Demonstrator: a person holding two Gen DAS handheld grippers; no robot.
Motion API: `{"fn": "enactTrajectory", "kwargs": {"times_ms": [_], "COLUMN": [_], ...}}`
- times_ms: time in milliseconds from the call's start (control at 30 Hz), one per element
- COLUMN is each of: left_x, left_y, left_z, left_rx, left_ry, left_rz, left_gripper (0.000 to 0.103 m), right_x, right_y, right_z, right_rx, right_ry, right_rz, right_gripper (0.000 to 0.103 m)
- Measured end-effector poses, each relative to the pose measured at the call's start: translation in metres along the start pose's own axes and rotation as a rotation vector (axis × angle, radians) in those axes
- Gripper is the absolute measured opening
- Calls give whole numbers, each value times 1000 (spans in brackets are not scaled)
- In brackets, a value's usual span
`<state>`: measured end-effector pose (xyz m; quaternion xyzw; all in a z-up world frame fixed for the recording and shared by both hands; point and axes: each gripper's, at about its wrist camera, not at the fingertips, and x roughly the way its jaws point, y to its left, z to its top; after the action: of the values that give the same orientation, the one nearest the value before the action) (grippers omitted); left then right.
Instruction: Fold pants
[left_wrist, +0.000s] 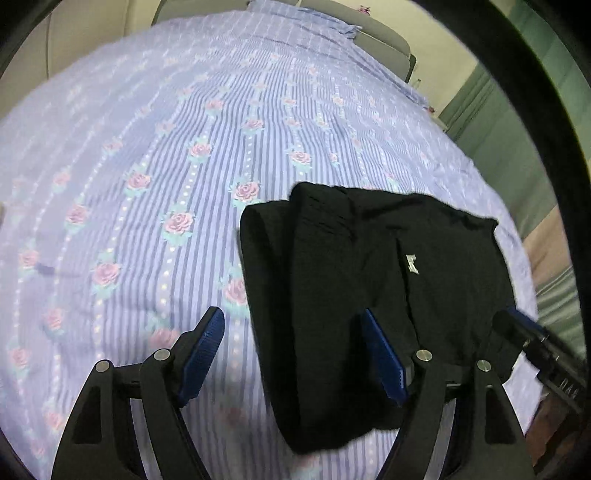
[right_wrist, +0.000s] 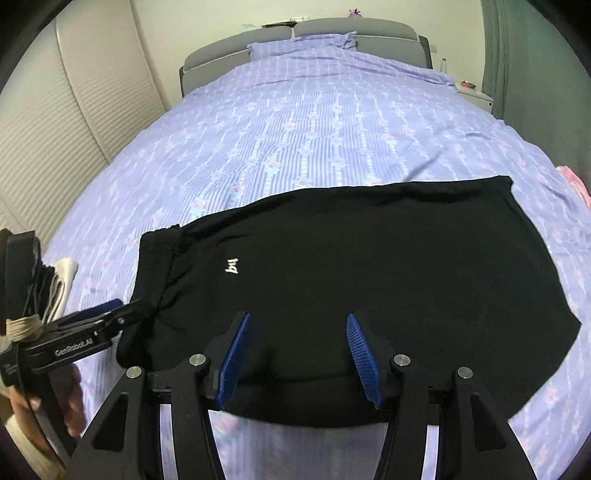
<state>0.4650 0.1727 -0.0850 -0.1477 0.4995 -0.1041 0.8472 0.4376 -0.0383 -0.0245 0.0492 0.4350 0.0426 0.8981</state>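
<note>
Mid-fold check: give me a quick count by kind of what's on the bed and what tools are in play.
Black pants: 1
Hand-held grippers: 2, the left and the right, both open
Pillows at the headboard: 1
Total: 4

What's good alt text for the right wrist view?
Black pants, folded flat with a small white logo showing, lie on a bed with a lavender floral striped bedsheet. The right gripper hovers open over their near edge, while the left gripper reaches in from the left at the waistband end.
</note>
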Motion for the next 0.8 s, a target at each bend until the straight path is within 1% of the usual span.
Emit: {"fn": "enactTrajectory", "kwargs": {"times_ms": [67,200,300,367,400,433,467,500,533,600,667,733,800], "left_x": [7,18,27,32,33,33,31,29,25,17,19,29,31], "left_y": [11,23,29,29,28,26,28,26,25,27,40,54,58], "left_z": [5,14,17,17,16,16,15,14,14,12,10,7,5], "left_rx": [-27,-44,-71,-79,-78,-74,-65,-51,-36,-24,-62,-109,-126], "left_ry": [14,27,38,44,45,45,52,57,47,26,32,65,65], "left_rz": [-39,-81,-93,-102,-109,-144,-179,-181,-172,-196,-235,-249,-274], "left_gripper": [77,85,91,91,90,88,67,61,60,56,56,59,63], "right_x": [6,18,26,30,32,34,36,38,39,40,41,43,45], "right_y": [5,10,10,9,10,10,11,12,12,14,16,19,20], "right_z": [2,5,7,8,8,8,8,9,9,10,11,11,12], "right_rx": [8,12,16,29,33,36,40,44,47,47,40,35,32], "right_ry": [7,14,27,31,32,35,36,37,37,36,35,35,36], "right_rz": [-8,-27,-37,-33,-31,-30,-30,-28,-26,-17,-15,-12,-15], "right_gripper": [55,55,55,55,55,55,55,55,55,55,55,55,55]}}
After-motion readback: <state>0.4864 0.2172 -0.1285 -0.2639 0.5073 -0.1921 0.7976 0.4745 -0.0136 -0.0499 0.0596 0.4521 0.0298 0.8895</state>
